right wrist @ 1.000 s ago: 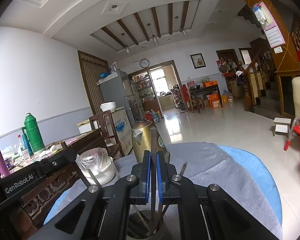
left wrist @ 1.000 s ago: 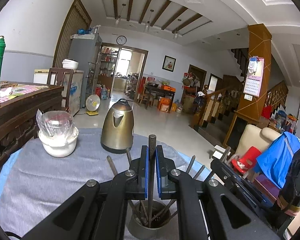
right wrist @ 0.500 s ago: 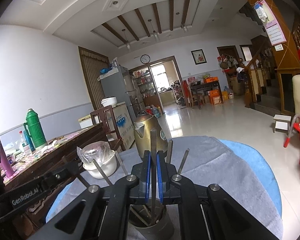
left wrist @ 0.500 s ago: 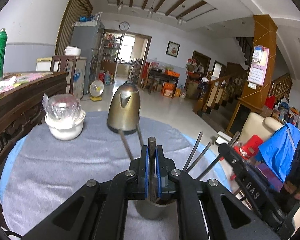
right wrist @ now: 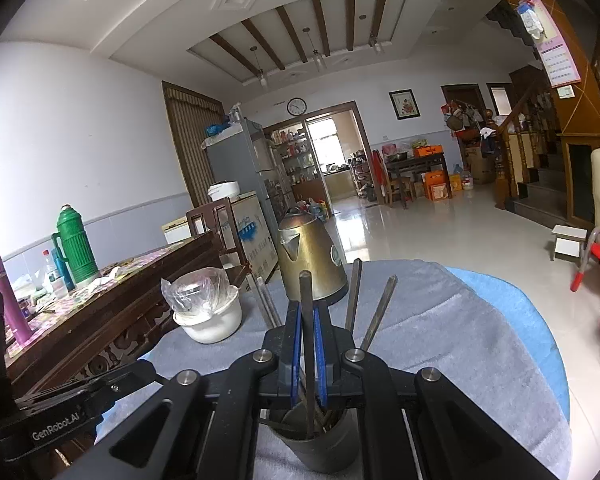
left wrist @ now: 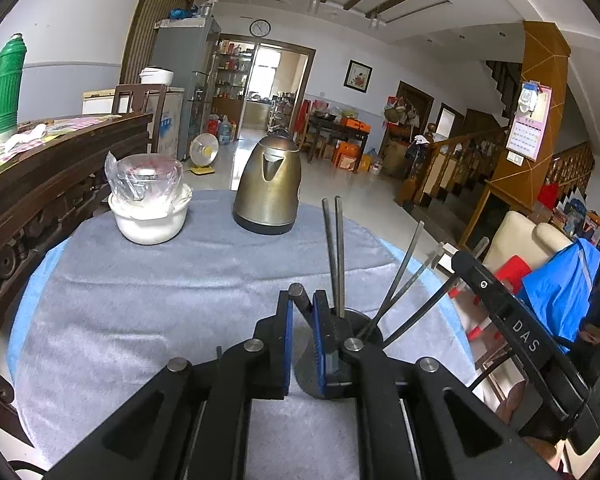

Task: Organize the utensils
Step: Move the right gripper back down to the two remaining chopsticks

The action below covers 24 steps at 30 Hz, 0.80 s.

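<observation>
Kettle (left wrist: 268, 192) and bowl (left wrist: 150, 216) block the far edge; grey cloth (left wrist: 160, 300) between lies open.

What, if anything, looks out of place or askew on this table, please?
Only the chopsticks in the metal cup: they fan out unevenly, two near upright, the others leaning far to the right. Nothing looks spilled or damaged; the kettle and white bowl stand upright.

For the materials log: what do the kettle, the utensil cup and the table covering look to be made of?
Kettle: metal with a brushed bronze-gold finish, going by its soft sheen; its base band is black, probably plastic.
Utensil cup: dull dark grey, smooth, no gloss; metal or plastic, cannot tell.
Table covering: grey plush fabric, with visible nap and folds, over a blue layer.
</observation>
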Each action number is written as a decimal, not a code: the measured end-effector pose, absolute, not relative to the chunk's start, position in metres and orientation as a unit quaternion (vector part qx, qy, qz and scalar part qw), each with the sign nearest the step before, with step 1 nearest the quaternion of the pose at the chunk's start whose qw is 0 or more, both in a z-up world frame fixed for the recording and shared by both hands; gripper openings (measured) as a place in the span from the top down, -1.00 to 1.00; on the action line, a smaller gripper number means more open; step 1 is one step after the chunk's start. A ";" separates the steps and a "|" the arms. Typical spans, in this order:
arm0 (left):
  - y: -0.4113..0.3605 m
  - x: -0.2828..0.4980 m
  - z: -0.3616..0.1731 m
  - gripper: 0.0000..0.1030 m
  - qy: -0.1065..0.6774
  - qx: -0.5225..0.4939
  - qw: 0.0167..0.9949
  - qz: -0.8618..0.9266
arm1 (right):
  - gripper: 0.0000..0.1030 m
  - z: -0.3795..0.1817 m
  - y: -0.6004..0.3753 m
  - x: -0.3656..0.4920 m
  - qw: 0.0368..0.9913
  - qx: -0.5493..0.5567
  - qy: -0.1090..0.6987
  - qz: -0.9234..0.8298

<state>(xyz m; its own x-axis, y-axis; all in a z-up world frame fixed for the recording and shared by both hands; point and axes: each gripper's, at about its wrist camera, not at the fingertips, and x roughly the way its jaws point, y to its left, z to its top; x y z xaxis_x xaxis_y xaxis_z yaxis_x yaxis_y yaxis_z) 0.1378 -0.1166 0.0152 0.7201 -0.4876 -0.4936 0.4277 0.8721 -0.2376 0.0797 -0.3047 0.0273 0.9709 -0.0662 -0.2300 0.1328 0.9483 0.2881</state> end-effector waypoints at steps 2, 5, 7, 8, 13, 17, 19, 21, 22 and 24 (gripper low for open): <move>-0.115 0.134 0.016 0.63 0.276 -0.045 0.929 -0.243 | 0.84 0.027 -0.304 0.078 0.980 0.156 0.111 -0.051; -0.110 0.129 0.016 0.09 0.268 -0.040 0.934 -0.235 | 0.83 0.028 -0.306 0.076 0.979 0.162 0.116 -0.048; -0.108 0.127 0.016 0.07 0.265 -0.036 0.935 -0.231 | 0.81 0.028 -0.307 0.074 0.978 0.167 0.118 -0.046; -0.107 0.127 0.015 0.05 0.267 -0.034 0.936 -0.229 | 0.77 0.028 -0.309 0.073 0.977 0.172 0.119 -0.044; -0.102 0.122 0.010 -0.16 0.277 -0.026 0.935 -0.219 | -0.12 0.026 -0.315 0.062 0.975 0.190 0.112 -0.035; -0.095 0.121 0.003 -0.23 0.288 -0.017 0.935 -0.207 | -0.43 0.025 -0.321 0.042 0.978 0.188 0.080 -0.039; -0.092 0.120 0.000 -0.28 0.294 -0.011 0.935 -0.199 | -0.43 0.026 -0.325 0.034 0.978 0.187 0.077 -0.042; -0.089 0.119 -0.005 -0.29 0.301 -0.003 0.934 -0.191 | -0.43 0.029 -0.331 0.024 0.979 0.188 0.071 -0.047; -0.087 0.119 -0.008 -0.31 0.304 0.002 0.934 -0.186 | -0.43 0.031 -0.334 0.018 0.979 0.185 0.069 -0.053; -0.082 0.117 -0.012 -0.32 0.312 0.010 0.935 -0.170 | -0.43 0.033 -0.339 0.008 0.979 0.180 0.068 -0.064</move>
<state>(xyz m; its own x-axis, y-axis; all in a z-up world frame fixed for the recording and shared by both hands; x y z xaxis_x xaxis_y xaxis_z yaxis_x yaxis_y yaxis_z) 0.1168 -0.0821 -0.0120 0.7474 -0.3119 -0.5866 0.3247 0.9418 -0.0870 0.0081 -0.3394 0.0330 0.9826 -0.1002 -0.1565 0.1493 0.9272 0.3435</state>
